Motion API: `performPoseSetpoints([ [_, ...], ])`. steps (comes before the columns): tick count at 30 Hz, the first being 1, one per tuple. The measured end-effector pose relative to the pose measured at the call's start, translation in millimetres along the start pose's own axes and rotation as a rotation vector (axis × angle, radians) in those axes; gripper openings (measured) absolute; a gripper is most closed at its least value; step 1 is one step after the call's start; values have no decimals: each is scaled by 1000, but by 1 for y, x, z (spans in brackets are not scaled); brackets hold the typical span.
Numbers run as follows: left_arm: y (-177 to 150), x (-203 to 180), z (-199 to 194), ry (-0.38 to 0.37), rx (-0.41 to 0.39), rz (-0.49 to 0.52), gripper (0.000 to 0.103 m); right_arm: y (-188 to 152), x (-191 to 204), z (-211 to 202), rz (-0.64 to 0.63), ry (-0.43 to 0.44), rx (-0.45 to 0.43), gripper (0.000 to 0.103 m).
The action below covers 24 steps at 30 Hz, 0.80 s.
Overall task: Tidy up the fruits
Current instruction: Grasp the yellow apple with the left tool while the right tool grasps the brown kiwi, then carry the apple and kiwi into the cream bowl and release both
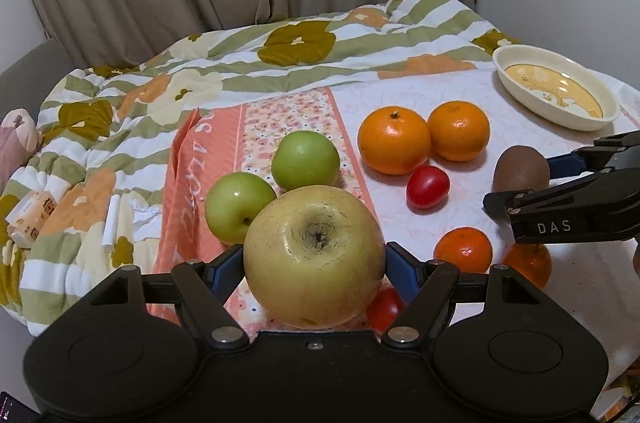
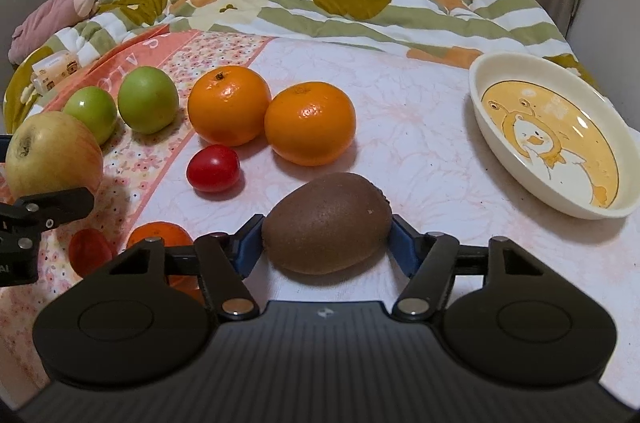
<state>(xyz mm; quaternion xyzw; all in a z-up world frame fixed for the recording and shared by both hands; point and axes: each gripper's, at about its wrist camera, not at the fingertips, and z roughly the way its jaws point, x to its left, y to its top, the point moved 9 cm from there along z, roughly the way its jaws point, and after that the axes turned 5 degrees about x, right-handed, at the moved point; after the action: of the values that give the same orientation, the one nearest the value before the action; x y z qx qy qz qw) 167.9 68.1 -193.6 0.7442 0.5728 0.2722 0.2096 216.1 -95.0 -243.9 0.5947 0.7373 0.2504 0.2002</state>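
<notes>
A large yellow apple (image 1: 314,255) sits between the blue pads of my left gripper (image 1: 315,263), which is shut on it, just in front of two green apples (image 1: 240,207). In the right wrist view a brown kiwi (image 2: 328,223) lies on the white cloth with both pads of my right gripper (image 2: 326,243) against its ends, shut on it. Two oranges (image 2: 310,123) and a cherry tomato (image 2: 214,168) lie beyond the kiwi. A cream bowl (image 2: 480,91) with a duck picture stands empty at the far right.
Two small tangerines (image 1: 463,249) and a second tomato (image 1: 384,307) lie between the grippers. A striped floral quilt (image 1: 240,63) is bunched along the back and left, with a tissue pack (image 1: 28,219) and a pink soft toy (image 2: 52,15). Curtains hang behind.
</notes>
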Motion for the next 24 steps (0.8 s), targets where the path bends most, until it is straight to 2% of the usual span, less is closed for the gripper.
performPoseSetpoints([
  [4,6,0,-11,-16,-9,-5,78,4,-2,-17,21,-8,-7,80],
  [12,33,-5,-50,-55,-53,3,78,21,-16,-81,87,-48,-57,80],
  [18,60,-26,-73,-87,-97,38,78,31,-45,-129,128,-77,-98,80],
  [24,92,-61,-87,-130,-138,65,78,39,-88,-158,155,-102,-127,80],
])
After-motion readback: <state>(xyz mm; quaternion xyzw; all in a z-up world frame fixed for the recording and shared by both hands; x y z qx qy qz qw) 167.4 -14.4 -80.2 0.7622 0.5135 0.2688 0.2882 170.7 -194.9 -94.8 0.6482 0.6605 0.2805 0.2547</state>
